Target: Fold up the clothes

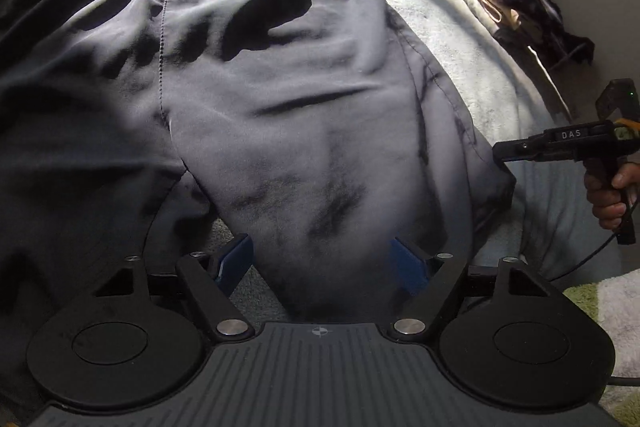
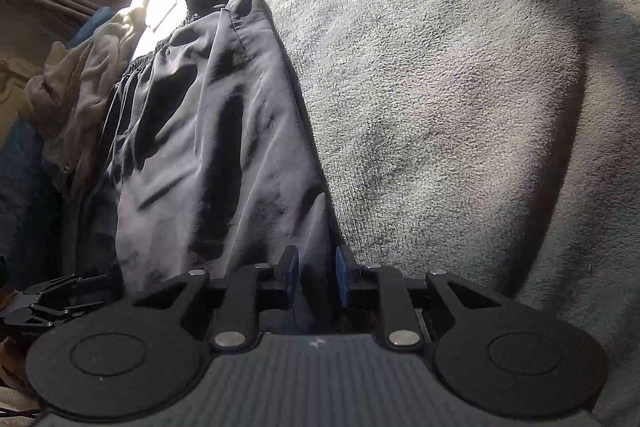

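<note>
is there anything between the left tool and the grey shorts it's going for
Nothing visible. The left tool hangs open right over the hem of the grey shorts, its blue pads either side of the near leg with only fabric and the fleecy blanket below. The right tool works the shorts' far side edge, clear of it.

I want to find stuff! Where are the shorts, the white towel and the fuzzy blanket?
shorts [image 1: 280,67]: left wrist view, front panel.
white towel [image 2: 96,67]: right wrist view, crumpled middle.
fuzzy blanket [image 2: 460,107]: right wrist view, bare patch.
</note>
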Tool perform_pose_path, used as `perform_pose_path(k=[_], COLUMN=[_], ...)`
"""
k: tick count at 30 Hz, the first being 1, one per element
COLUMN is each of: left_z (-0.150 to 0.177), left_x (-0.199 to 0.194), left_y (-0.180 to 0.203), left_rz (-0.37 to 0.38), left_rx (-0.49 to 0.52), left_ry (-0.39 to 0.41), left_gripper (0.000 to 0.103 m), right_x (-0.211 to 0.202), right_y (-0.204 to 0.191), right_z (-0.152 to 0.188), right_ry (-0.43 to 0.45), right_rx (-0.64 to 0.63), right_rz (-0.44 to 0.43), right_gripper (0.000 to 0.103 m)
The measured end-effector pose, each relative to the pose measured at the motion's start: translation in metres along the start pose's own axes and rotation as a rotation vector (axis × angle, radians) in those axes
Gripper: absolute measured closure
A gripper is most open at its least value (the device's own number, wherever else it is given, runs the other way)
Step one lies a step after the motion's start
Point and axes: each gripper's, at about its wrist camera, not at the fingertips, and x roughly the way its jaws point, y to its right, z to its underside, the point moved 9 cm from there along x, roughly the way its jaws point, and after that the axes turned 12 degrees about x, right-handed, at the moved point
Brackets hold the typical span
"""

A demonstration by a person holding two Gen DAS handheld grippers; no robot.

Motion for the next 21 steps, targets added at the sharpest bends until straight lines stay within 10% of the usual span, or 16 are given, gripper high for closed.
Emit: perform_pose_path(k=[10,17,21], left_z=[0.046,0.049,0.049], left_x=[0.025,0.038,0.044], left_y=[0.002,0.007,0.010], left_rz=[0.230,0.220,0.209], left_rx=[-0.178,-0.155,-0.136], left_ry=[-0.139,-0.133,-0.128], left_gripper=[0.042,0.051,0.094], right_x=[0.004,0.006,0.006], right_y=[-0.007,0.009,-0.001], right_z=[0.034,0.028,0.030], right_ry=[-0.132,-0.107,-0.097], right_rx=[-0.089,-0.043,-0.082], right_rz=[-0.071,-0.025,-0.022], right_gripper=[0.087,0.086,0.102])
